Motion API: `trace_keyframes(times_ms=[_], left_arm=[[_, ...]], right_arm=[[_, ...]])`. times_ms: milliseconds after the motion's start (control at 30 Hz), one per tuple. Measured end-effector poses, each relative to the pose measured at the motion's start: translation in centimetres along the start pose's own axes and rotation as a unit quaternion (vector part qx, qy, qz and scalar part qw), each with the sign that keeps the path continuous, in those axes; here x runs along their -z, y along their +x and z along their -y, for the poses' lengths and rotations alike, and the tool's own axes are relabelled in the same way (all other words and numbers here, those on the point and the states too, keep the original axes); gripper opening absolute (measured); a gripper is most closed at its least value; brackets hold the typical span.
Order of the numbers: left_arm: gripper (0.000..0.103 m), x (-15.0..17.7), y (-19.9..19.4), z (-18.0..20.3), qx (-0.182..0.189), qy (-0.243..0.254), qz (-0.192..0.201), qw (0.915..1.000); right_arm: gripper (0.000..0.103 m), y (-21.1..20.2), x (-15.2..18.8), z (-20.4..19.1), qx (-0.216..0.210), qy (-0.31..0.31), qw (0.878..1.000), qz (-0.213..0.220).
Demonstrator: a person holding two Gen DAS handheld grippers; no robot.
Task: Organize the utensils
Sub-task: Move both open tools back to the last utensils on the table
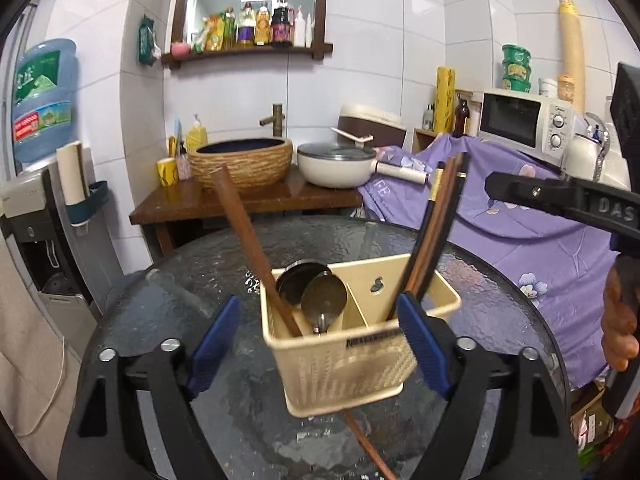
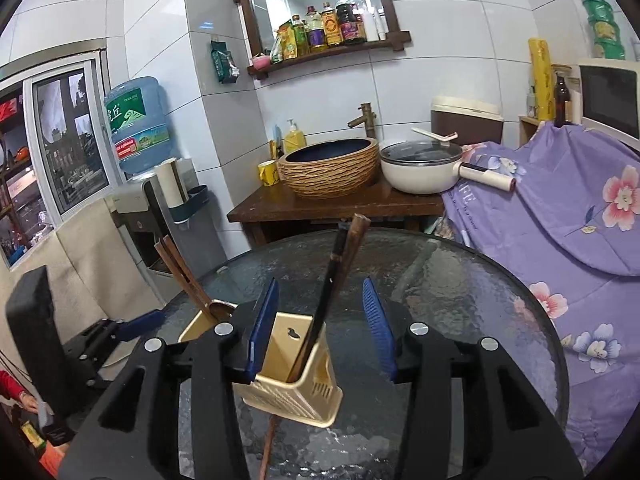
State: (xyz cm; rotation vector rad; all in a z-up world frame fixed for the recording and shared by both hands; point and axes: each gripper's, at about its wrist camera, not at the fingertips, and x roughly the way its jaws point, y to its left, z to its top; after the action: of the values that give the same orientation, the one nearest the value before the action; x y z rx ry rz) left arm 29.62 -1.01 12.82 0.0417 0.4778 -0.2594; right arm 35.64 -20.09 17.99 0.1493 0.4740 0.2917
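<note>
**One stick left beside the caddy**

The caddy point(image 1: 348, 344) stands on the table point(image 1: 500, 280), spoons point(image 1: 324, 300) in its left part, chopsticks point(image 2: 340, 280) in its right. Both your left gripper point(image 1: 320, 344) and right gripper point(image 2: 320, 328) are released, holding nothing. A stick point(image 1: 368, 444) lies just before the caddy: light, stiff, smooth. Pinch it near the middle.
</note>
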Motion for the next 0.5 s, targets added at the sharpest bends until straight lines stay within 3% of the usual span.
trace_keyframes(times_ms=[133, 233, 500], left_arm=[[0.087, 2.1, -1.4, -0.1, -0.006, -0.005, -0.001, 1.0000], [0.087, 4.5, -1.0, -0.2, -0.014, -0.012, -0.033, 0.9993], [0.083, 9.7, 0.8, -1.0, -0.028, -0.022, -0.105, 0.9938]], right_arm=[[0.054, -1.1, 2.6, -0.7, 0.004, -0.017, 1.000, -0.014], [0.054, -1.1, 5.6, -1.7, 0.011, -0.040, 0.998, -0.042], [0.054, 1.4, 15.2, -3.3, 0.021, -0.064, 0.986, -0.154]])
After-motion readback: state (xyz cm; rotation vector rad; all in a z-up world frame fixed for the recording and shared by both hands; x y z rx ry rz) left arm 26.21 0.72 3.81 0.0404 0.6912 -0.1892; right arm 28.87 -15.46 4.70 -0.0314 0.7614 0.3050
